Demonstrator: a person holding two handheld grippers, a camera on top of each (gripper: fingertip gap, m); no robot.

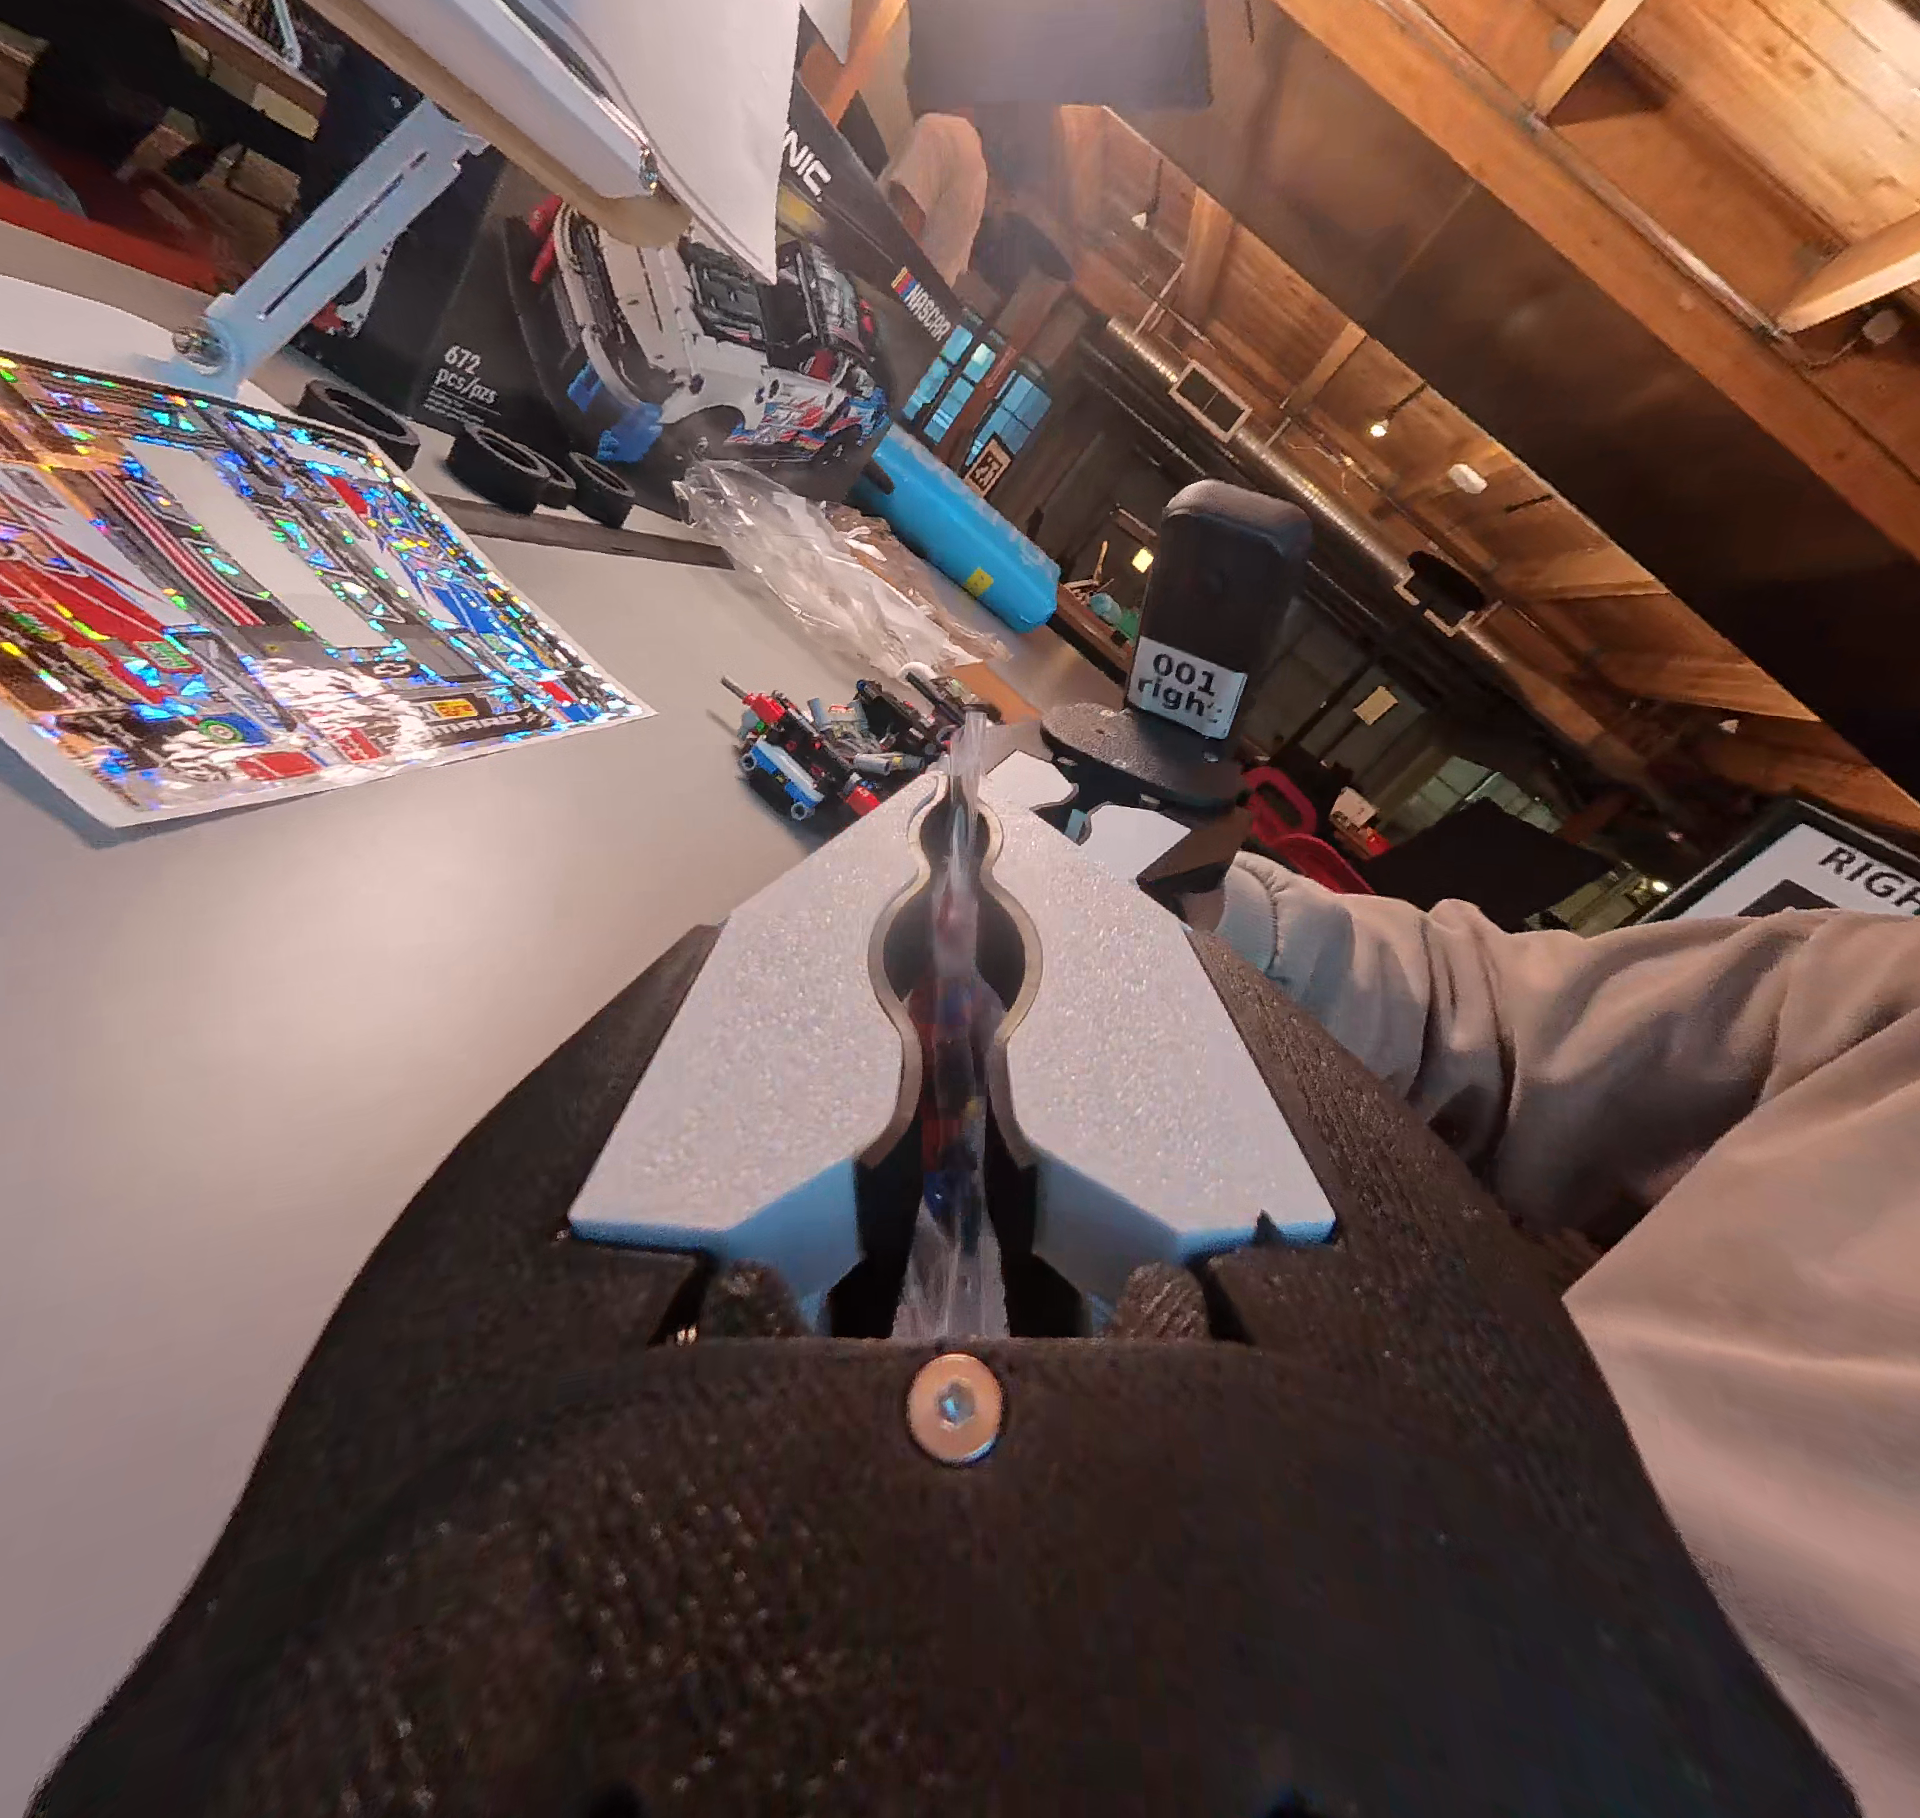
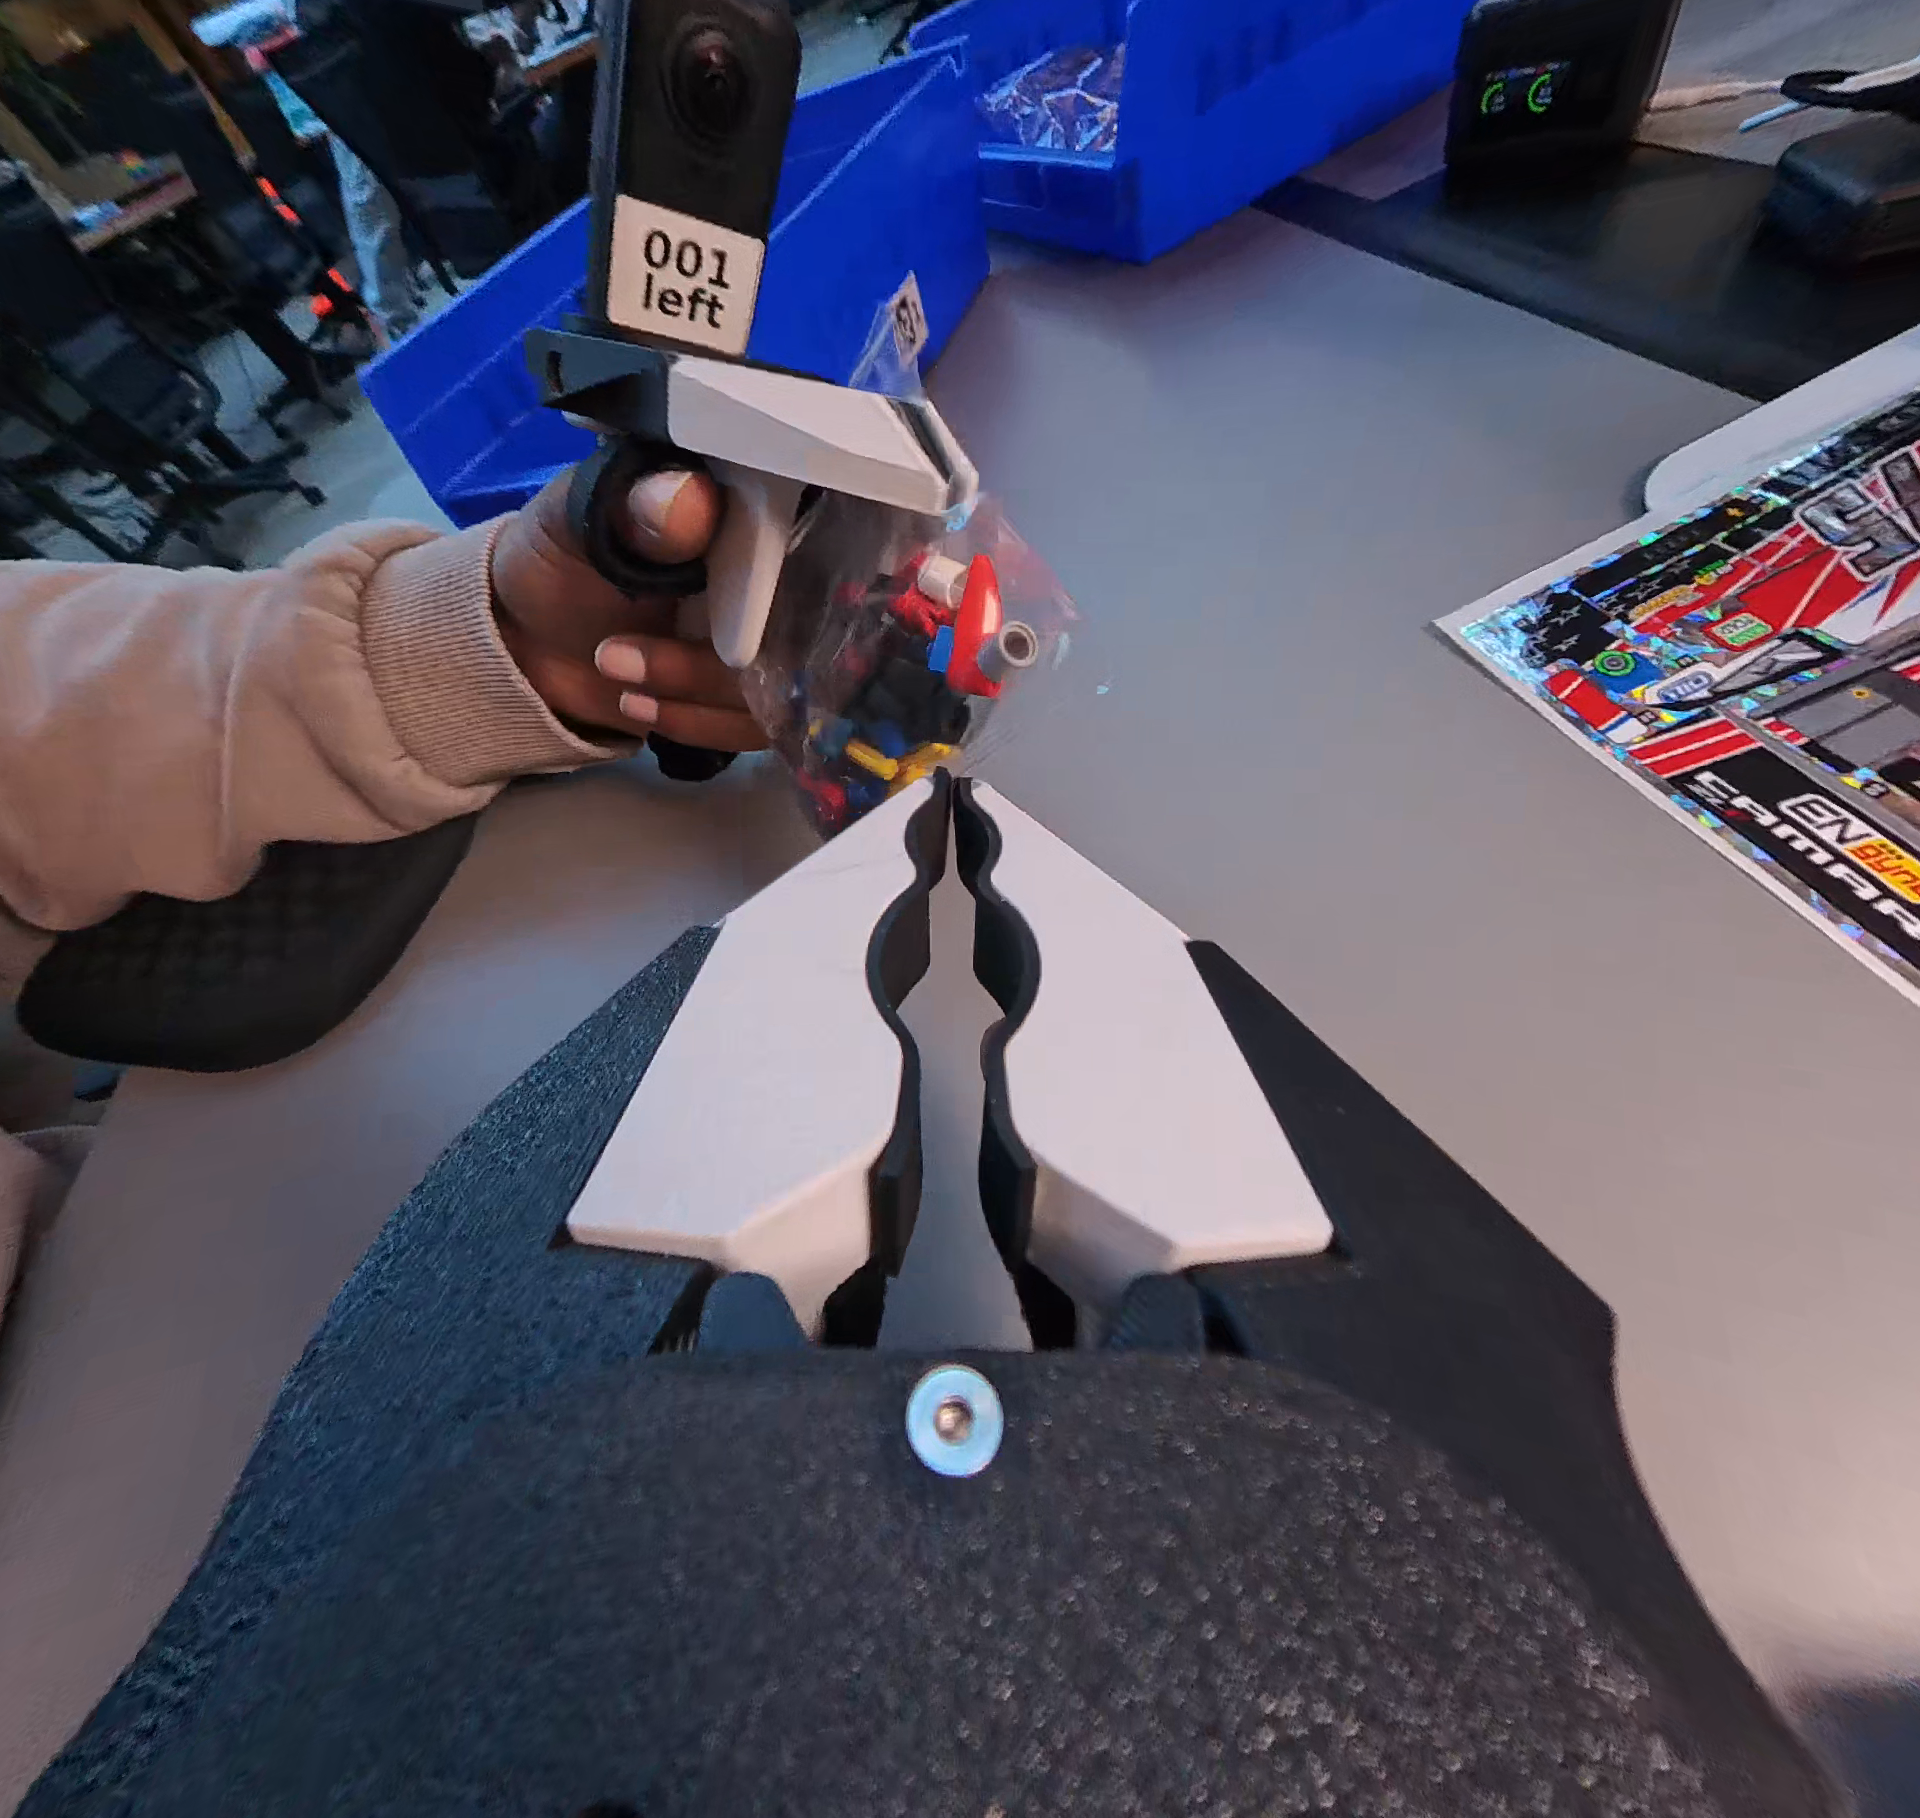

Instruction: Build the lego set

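Note:
My left gripper (image 1: 961, 792) is shut on the top of a clear plastic bag (image 1: 961, 1020) of small lego pieces. In the right wrist view the left gripper (image 2: 951, 490) holds the bag (image 2: 894, 667) hanging above the grey table (image 2: 1299, 625). The bag holds red, blue, yellow and black pieces. My right gripper (image 2: 951, 789) is shut, with its tips pinching the bag's lower corner. In the left wrist view the right gripper (image 1: 1013, 750) shows just behind the left fingers.
A shiny sticker sheet (image 1: 260, 605) lies on the table and also shows in the right wrist view (image 2: 1766, 688). A partly built lego model (image 1: 831, 740), black tyres (image 1: 499, 464), the set's box (image 1: 644, 334) and empty bags (image 1: 831, 563) lie farther back. Blue bins (image 2: 727, 241) stand at the table's edge. One gripper's finger ends stand about 5 cm off the other's.

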